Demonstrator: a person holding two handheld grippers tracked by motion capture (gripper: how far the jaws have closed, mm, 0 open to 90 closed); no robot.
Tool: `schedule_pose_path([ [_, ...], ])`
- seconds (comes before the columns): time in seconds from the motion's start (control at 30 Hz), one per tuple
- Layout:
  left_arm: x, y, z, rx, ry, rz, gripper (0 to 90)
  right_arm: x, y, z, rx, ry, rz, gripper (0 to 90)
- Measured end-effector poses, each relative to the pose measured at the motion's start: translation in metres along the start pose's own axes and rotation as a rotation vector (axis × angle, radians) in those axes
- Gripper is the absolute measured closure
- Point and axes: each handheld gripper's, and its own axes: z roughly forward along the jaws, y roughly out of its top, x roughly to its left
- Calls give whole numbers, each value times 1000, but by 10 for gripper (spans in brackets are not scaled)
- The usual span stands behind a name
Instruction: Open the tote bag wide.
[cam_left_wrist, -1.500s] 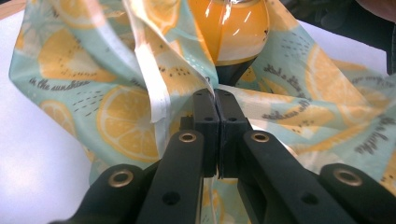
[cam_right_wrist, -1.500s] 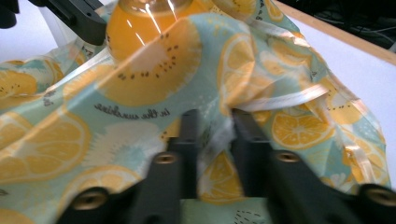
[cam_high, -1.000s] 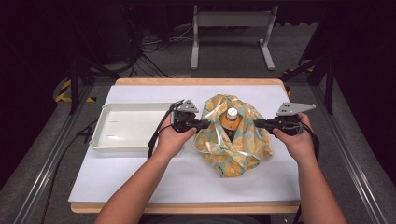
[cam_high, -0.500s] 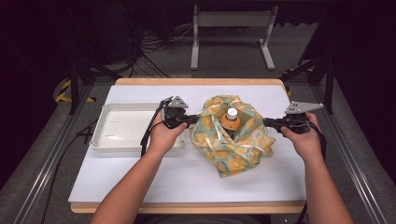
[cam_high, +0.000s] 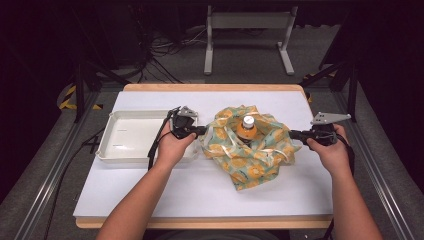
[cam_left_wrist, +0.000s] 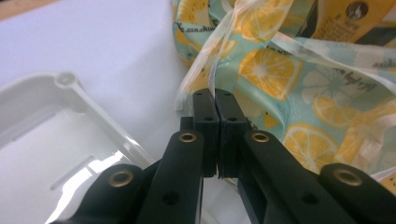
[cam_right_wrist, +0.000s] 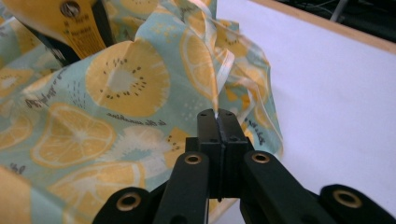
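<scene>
Bag (cam_high: 252, 152) at frame centre is soft, light cloth around a bottle (cam_high: 247, 129), so grab its ribbon (cam_left_wrist: 212, 60), not fabric; left gripper (cam_high: 199, 131) and right gripper (cam_high: 292, 134) are both clamped fully closed on ribbon ends.
</scene>
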Motion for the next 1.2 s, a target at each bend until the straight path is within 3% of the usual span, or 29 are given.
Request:
schedule_pose_path([
  [0.2,-5,-6,6,35,-20,3,884,-4,-16,4,38,0,28,900],
  [0.4,-8,-11,14,88,-4,24,883,-9,-32,5,72,0,57,900],
  [0.8,-9,-17,21,118,-16,19,882,-17,-51,-3,85,-17,91,895],
  [0.97,-10,-19,21,123,-22,25,880,-14,-49,-9,57,-3,107,817],
  [1.2,-15,-18,20,119,-38,37,879,-1,-31,-32,-54,0,85,701],
])
